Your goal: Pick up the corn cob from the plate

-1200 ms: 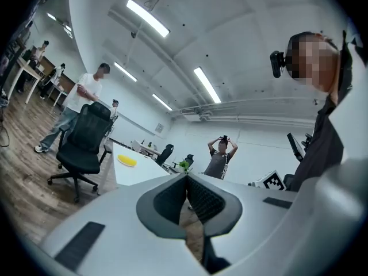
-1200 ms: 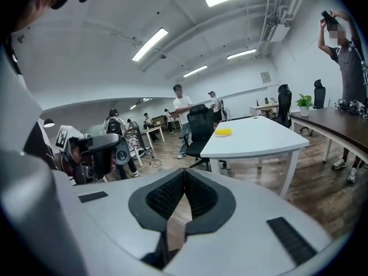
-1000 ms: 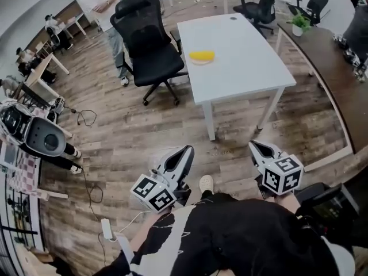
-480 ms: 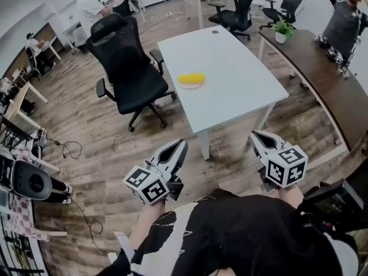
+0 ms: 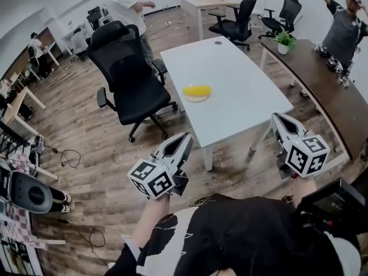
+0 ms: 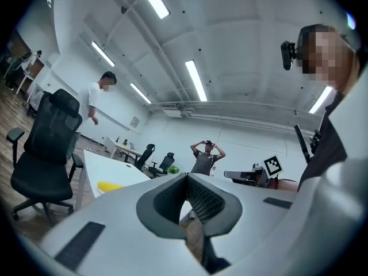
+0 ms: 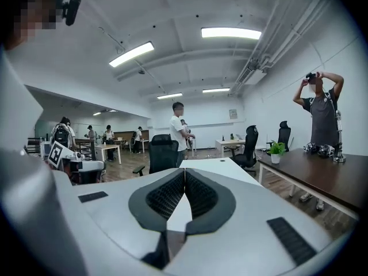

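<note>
On the white tabletop (image 5: 244, 82), corn cob (image 5: 197, 89) not grabbed yet

Left claw (image 5: 184, 138) is pinched together with nothing in it, well short of the tabletop; the cob sits on its plate (image 5: 197, 99) near the left edge; right claw (image 5: 278, 117) is closed and empty too; I'd say the reach, grab and lift are all left to do

Your yellow corn cob (image 5: 197, 89) lies flat on a small plate (image 5: 198, 99), near the counter's (image 5: 244, 79) left edge.
</note>
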`<state>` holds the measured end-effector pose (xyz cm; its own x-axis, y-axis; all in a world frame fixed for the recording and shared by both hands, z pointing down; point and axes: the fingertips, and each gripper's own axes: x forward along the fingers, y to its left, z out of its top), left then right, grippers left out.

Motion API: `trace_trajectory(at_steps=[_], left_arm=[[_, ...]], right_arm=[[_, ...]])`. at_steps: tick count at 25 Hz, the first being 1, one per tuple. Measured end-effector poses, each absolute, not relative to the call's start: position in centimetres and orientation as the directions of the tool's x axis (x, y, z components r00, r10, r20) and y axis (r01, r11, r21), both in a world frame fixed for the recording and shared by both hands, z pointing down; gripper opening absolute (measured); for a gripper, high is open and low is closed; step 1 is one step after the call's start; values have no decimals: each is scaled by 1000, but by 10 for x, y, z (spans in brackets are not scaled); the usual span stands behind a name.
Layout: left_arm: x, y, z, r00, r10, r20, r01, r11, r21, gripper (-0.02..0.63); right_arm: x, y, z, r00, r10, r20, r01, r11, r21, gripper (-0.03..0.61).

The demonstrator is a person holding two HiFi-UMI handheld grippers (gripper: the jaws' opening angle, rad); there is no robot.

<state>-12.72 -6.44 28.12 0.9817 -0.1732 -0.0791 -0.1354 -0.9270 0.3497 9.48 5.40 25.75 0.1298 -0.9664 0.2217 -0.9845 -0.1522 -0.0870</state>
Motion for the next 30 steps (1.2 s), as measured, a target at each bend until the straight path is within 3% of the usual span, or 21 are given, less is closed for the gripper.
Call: trace_trajectory(at_steps=[6,12,20,24,30], left_arm=[[-132,-59,268,965,-198,-174,-154,-959,239,14],[-142,-77,278,964,-196,-182,-135,-944,300,14],[-129,-125,309,959,-269,-91,-217,-902,372,14],[-106,-140,326,962,-260,-84,-206,-892,403,14],[-66,-154,329,970,-229,-85,-175,-894,413,14]], right_arm=[[89,27,245,99,-978,183,-991,-114,-72,15],[66,-24,269,-13,-981,195,-989,-16,-147,15],[-10,-83,340,-309,-930,202,-788,131,-602,15],[13,-86,354,-254,-908,332,-907,105,-408,15],[72,-104,354,-179,-925,335,-953,77,-294,15]])
